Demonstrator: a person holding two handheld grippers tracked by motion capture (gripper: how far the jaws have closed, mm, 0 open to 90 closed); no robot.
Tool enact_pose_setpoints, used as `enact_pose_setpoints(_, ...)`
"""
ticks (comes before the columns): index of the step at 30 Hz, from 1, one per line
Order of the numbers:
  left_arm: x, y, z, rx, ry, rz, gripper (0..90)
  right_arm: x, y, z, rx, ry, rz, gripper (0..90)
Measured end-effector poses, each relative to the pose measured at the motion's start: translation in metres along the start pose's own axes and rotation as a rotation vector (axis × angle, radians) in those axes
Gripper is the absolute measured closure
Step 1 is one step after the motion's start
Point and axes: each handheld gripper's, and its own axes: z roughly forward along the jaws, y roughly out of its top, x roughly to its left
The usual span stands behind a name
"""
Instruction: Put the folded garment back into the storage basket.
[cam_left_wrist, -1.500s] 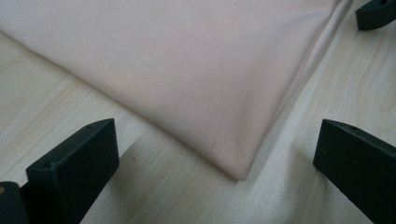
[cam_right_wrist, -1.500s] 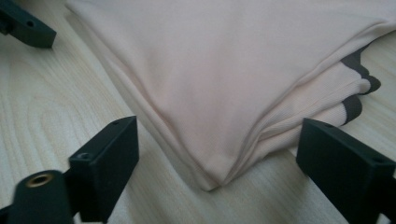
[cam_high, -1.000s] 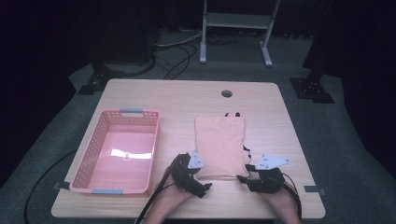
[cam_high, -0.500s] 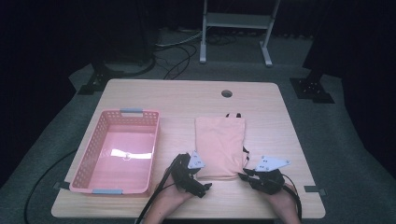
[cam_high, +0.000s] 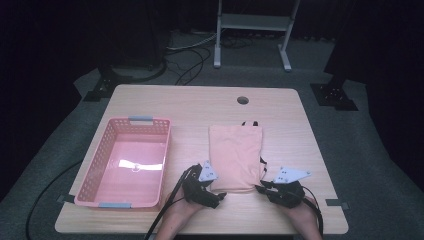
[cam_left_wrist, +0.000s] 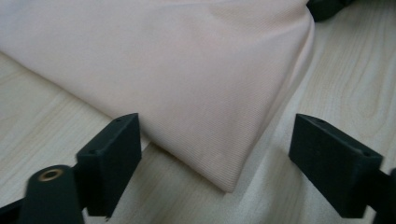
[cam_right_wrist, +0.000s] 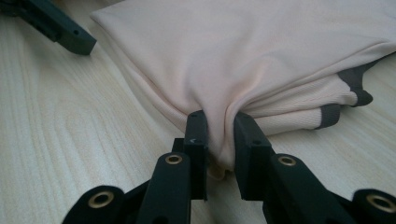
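A folded peach garment (cam_high: 235, 156) with dark trim lies on the wooden table (cam_high: 200, 107), right of centre. My left gripper (cam_high: 216, 196) is at its near left corner, jaws open and wide apart on either side of the cloth corner (cam_left_wrist: 231, 182) without touching it. My right gripper (cam_high: 262, 188) is at the near right corner, shut on a pinched fold of the garment (cam_right_wrist: 219, 135). The garment's dark trim (cam_right_wrist: 348, 100) shows at the right in the right gripper view. The left gripper's fingertip (cam_right_wrist: 70, 37) shows at upper left there.
A pink plastic basket (cam_high: 100, 165), with nothing in it, stands on the left of the table. A round cable hole (cam_high: 243, 100) sits near the far edge. Cables trail from both grippers off the near edge. A metal stand (cam_high: 252, 30) is on the floor beyond.
Both grippers have stayed almost still at the garment's near corners. The garment lies as before.
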Motion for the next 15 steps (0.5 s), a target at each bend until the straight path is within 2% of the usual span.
enact_pose_setpoints(5, 0.0003, -0.0003, -0.0006, -0.009, 0.014, -0.013, 24.4, 0.0000, 0.0000, 0.0000, 0.000, 0.000, 0.000, 77.2)
enact_pose_setpoints(8, 0.0007, -0.0009, -0.0019, -0.021, 0.026, -0.023, 34.8, 0.0001, 0.0000, 0.0000, 0.000, -0.001, 0.000, 77.2)
enact_pose_setpoints(15, -0.0001, -0.0015, -0.0032, -0.035, 0.018, -0.012, 48.8, 0.0001, 0.0000, 0.0000, -0.001, -0.003, 0.000, 77.8)
